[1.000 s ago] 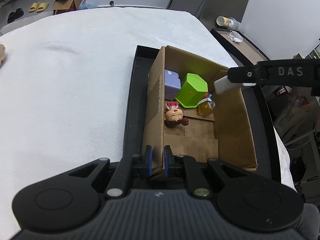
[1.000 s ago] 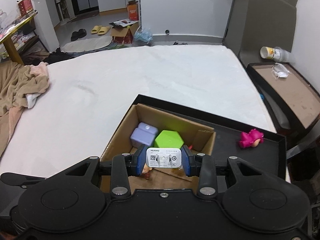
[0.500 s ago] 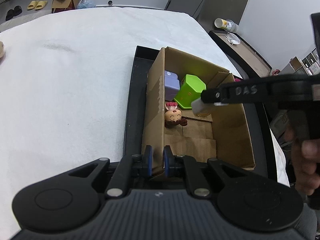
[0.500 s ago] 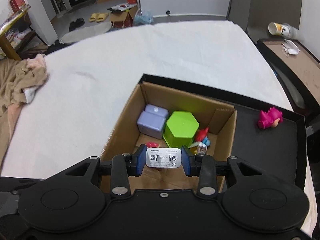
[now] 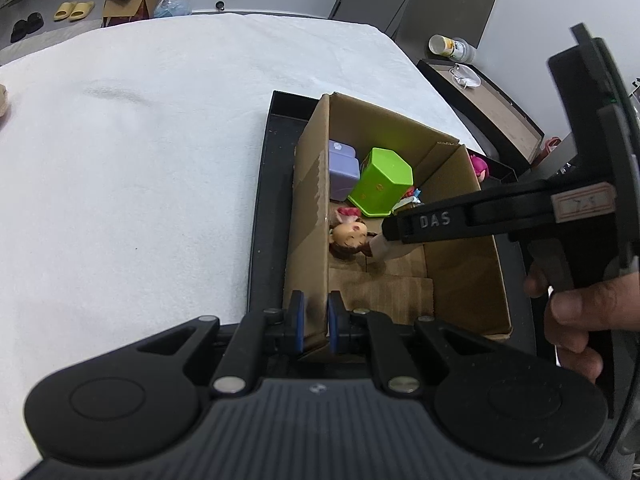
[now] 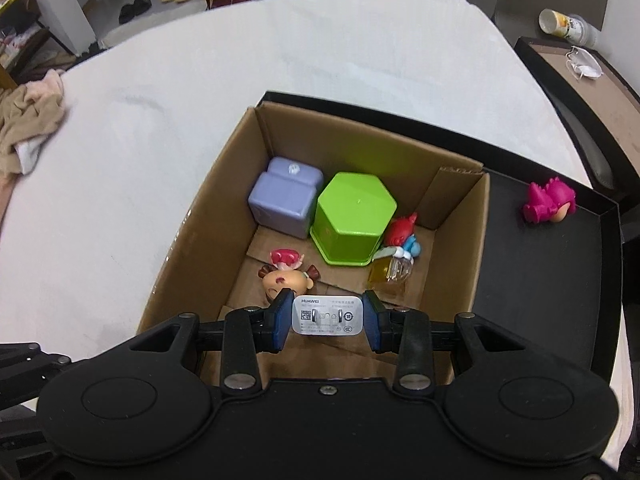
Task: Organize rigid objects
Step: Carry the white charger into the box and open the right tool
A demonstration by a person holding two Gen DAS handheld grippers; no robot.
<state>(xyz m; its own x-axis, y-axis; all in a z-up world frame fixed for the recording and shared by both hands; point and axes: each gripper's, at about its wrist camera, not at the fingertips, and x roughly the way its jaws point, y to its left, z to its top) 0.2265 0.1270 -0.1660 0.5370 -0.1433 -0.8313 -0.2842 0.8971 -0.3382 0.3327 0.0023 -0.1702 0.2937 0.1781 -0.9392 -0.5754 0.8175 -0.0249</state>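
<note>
My right gripper (image 6: 327,317) is shut on a white charger block (image 6: 327,315), held low inside the open cardboard box (image 6: 460,280). In the left wrist view the charger (image 5: 380,249) hangs just beside the doll figure (image 5: 349,236). My left gripper (image 5: 313,320) is shut on the near left wall of the cardboard box (image 5: 308,208). Inside the box lie a lilac case (image 6: 284,196), a green hexagonal tub (image 6: 354,218), a doll figure (image 6: 286,276), a red and blue toy (image 6: 404,234) and a small amber bottle (image 6: 390,271).
The box stands in a black tray (image 6: 552,280) on a white-covered table (image 6: 160,100). A pink toy (image 6: 550,202) lies in the tray's far right corner. A bundle of cloth (image 6: 28,120) lies at the table's left. A person's hand (image 5: 576,320) holds the right gripper's handle.
My right gripper has come down with the charger from above the box's rim into the box, close to the doll. The left gripper has kept its hold on the box wall.
</note>
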